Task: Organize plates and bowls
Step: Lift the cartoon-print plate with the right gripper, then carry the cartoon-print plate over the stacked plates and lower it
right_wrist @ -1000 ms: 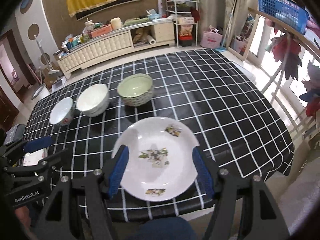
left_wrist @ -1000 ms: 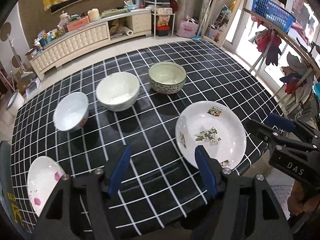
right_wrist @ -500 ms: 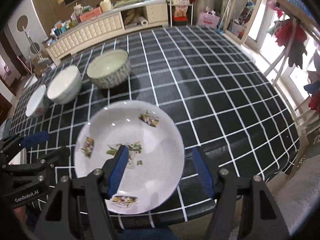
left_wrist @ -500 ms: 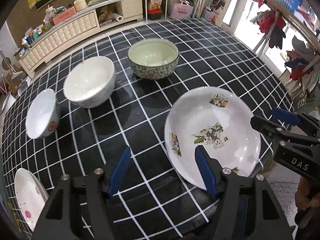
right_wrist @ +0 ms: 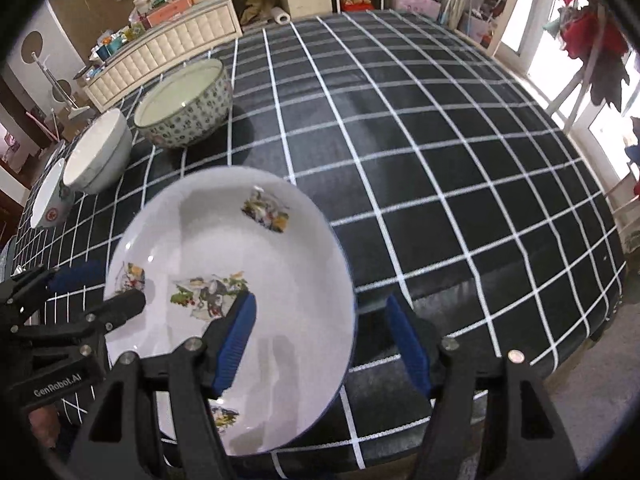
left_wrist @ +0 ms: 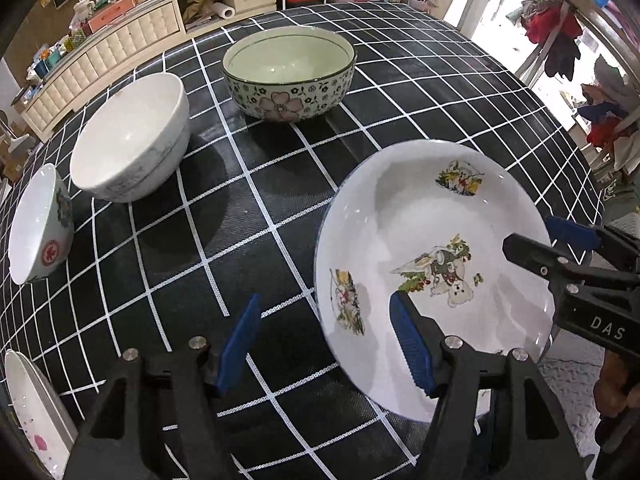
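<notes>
Three bowls (left_wrist: 132,140) in a row behind plate (left_wrist: 420,240) on table (left_wrist: 240,208)

Table (left_wrist: 280,208) has a black cloth with a white grid. Landmark: floral bowl (left_wrist: 289,76), far centre. Left of it sit the plain white bowl (left_wrist: 130,140), then the small bowl with red mark (left_wrist: 38,226). Large decorated plate (left_wrist: 432,272) is nearer, to the right. Pink-spotted plate (left_wrist: 32,416) is at the near-left edge.

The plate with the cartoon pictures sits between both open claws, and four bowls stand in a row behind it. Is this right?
Not four. The left wrist view shows three bowls: a floral bowl, a white bowl and a small bowl. The plate does sit between the open left claw and right claw.
</notes>
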Demonstrator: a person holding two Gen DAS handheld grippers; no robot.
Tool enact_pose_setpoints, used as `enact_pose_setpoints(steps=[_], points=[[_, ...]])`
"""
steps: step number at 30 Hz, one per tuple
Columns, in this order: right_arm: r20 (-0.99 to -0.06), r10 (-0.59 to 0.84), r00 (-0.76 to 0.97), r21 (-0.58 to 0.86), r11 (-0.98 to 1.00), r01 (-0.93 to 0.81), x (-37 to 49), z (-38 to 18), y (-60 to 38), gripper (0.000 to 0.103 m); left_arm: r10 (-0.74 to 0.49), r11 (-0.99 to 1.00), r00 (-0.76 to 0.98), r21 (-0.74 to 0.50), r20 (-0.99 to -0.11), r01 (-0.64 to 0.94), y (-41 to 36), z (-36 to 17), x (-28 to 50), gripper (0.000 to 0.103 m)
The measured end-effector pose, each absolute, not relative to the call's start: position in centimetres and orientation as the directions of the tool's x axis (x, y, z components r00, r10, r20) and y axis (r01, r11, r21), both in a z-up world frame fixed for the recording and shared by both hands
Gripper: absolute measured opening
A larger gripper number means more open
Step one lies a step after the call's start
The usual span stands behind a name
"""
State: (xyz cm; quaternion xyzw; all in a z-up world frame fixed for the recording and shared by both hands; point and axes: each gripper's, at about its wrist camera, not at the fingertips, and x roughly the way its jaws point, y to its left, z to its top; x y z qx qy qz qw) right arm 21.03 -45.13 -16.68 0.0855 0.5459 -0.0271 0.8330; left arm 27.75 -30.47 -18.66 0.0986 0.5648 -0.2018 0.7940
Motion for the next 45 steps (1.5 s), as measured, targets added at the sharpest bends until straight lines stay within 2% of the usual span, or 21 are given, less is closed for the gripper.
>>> enact_pose_setpoints(steps=[3, 7, 10, 13, 19, 26, 30, 45], points=[[-0.914, 0.061, 0.401, 0.128, 0.981, 0.142, 21.0, -16.9, -45.4, 0.069, -0.219, 0.901, 0.271, -0.087, -0.937, 0.425, -30.5, -18.9, 28.0, 0.064], [-0.915, 0.08, 0.395, 0.147, 0.979, 0.143, 20.9, -17.2, -45.7, 0.053, -0.192, 0.9, 0.254, -0.067, -0.948, 0.43, -30.9, -19.7, 28.0, 0.052], [-0.92, 0.072, 0.384, 0.137, 0.98, 0.145, 20.8, -17.6, -45.8, 0.045, -0.206, 0.898, 0.239, -0.086, -0.949, 0.432, -31.0, -20.0, 27.8, 0.042], [-0.918, 0.077, 0.389, 0.143, 0.979, 0.145, 20.7, -17.6, -46.0, 0.04, -0.216, 0.893, 0.24, -0.092, -0.947, 0.44, -31.3, -19.9, 27.7, 0.035], [-0.909, 0.082, 0.409, 0.145, 0.981, 0.127, 20.6, -17.4, -45.8, 0.037, -0.221, 0.894, 0.237, -0.099, -0.946, 0.437, -32.2, -20.1, 28.1, 0.028], [-0.907, 0.053, 0.417, 0.129, 0.979, 0.158, 20.7, -17.3, -45.6, 0.034, -0.197, 0.891, 0.274, -0.055, -0.941, 0.451, -32.8, -20.1, 27.9, 0.027], [-0.906, 0.083, 0.416, 0.161, 0.975, 0.156, 20.2, -17.2, -45.0, 0.03, -0.174, 0.902, 0.287, -0.035, -0.942, 0.43, -32.2, -20.0, 27.9, 0.027], [-0.869, 0.135, 0.476, 0.184, 0.981, 0.058, 19.4, -12.6, -38.3, 0.03, -0.159, 0.942, 0.372, -0.028, -0.914, 0.335, -24.4, -15.0, 25.6, 0.027]])
